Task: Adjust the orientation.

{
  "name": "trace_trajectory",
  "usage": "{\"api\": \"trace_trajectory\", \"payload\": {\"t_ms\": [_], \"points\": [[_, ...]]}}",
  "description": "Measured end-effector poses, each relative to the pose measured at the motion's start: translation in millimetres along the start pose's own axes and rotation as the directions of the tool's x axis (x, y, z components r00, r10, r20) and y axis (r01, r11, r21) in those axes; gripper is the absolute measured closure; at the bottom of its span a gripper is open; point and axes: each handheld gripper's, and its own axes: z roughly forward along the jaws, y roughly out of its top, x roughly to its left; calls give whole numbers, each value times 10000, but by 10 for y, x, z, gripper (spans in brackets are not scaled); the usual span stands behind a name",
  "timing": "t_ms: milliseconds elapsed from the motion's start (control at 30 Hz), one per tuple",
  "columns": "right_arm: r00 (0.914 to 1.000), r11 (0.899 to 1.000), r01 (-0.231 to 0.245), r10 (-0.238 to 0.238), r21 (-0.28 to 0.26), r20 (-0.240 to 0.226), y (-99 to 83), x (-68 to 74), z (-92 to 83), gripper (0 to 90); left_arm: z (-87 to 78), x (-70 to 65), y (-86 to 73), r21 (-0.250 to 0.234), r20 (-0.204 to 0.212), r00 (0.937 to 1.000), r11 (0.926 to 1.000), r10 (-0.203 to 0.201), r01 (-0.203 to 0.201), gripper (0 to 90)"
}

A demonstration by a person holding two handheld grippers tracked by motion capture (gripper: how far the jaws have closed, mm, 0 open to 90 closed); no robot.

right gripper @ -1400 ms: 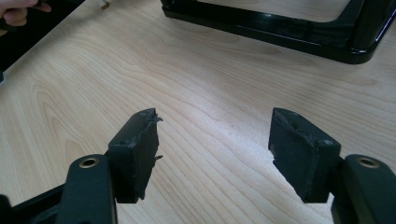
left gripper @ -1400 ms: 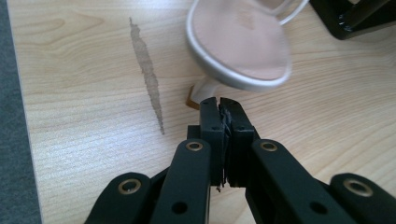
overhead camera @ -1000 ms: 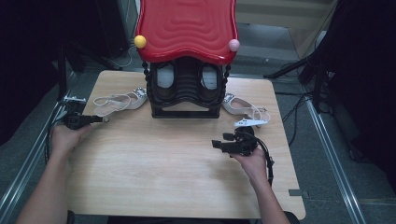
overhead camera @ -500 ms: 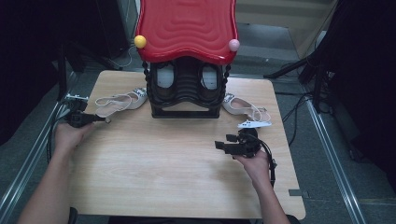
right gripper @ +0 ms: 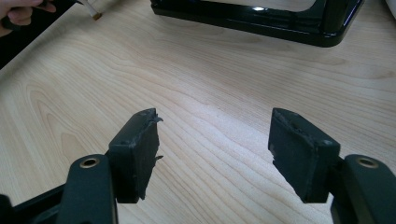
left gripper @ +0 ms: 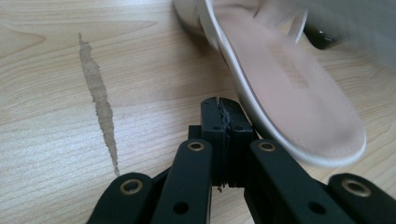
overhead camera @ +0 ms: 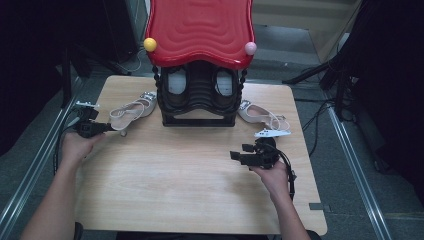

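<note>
High view — two sandals: one (overhead camera: 131, 109) left; one (overhead camera: 261, 114) right of rack (overhead camera: 200, 95)

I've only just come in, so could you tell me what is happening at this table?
A person works two grippers around a red-roofed black shoe rack. The left gripper, fingers shut with nothing between them, sits beside the pale sandal left of the rack. The right gripper waits open over bare table. Another sandal lies right of the rack.

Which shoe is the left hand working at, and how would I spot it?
Find the black shoe rack with the wavy red top on the wooden table. The pale strappy sandal lies left of it, by the shut left hand-held gripper; its twin lies right.
</note>
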Motion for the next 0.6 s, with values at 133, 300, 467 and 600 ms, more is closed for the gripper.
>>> {"api": "trace_trajectory", "payload": {"t_ms": [133,300,467,600], "points": [[10000,10000,-8,8,-11,-2,1,-1,-5,344,-1,-69,22,50,23,9999,9999,137,-137,896],[10000,10000,-21,21,-26,1,1,-4,-9,344,17,-120,48,247,-5,9998,9995,-177,177,888],[10000,10000,3,-3,-15,6,1,-1,-5,344,43,-188,70,426,-83,9995,9986,-306,309,881],[10000,10000,-16,16,-20,25,1,-4,-9,344,69,-234,84,507,30,9993,9980,-380,378,866]]}}
